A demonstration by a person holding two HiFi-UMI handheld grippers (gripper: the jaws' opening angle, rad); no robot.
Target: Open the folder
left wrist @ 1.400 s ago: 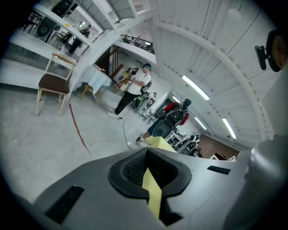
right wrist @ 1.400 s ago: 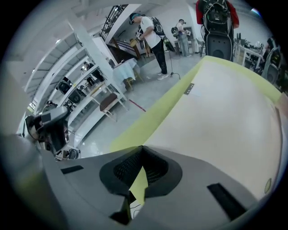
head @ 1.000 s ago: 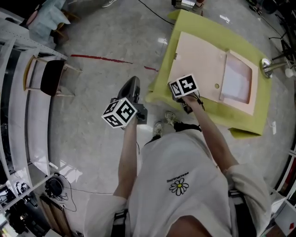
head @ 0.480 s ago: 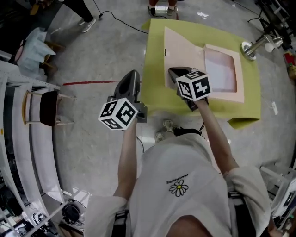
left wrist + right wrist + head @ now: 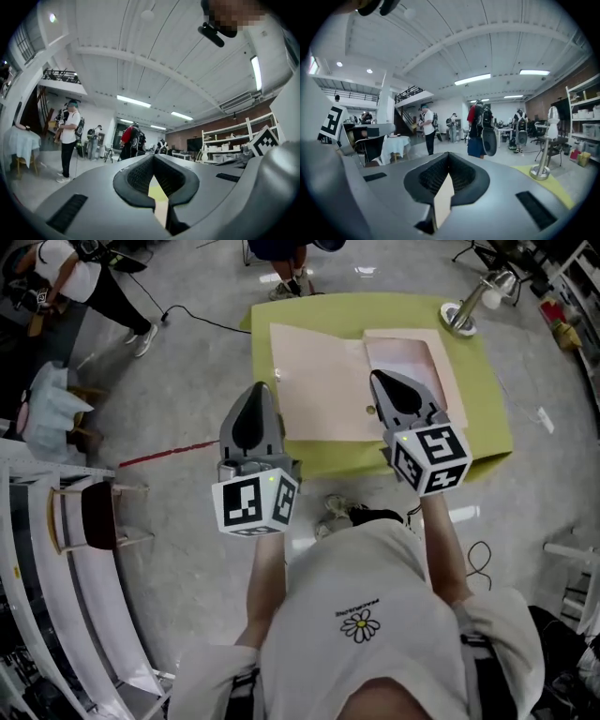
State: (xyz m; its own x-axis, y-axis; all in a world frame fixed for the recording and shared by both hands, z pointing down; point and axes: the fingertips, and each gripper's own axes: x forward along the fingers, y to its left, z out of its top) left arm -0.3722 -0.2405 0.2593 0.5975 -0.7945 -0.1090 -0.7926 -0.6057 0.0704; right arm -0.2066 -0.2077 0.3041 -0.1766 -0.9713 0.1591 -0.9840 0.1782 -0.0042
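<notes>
A pale pink folder lies spread open on the yellow-green table, with a lighter sheet on its right half. My left gripper is raised over the floor just off the table's near left corner, shut and empty. My right gripper hangs high over the folder's near right part, also shut with nothing in it. In the left gripper view the left gripper shows a strip of table through its notch. The right gripper points out level across the room.
A metal stand sits on the table's far right corner. People stand beyond the table, and another person is at far left. A cloth-draped chair, a white rack and a red floor line lie to the left.
Both grippers have risen towards the camera and tipped up from pointing down to about level. The right one has lifted away from the folder's near edge. The folder lies open as before.
</notes>
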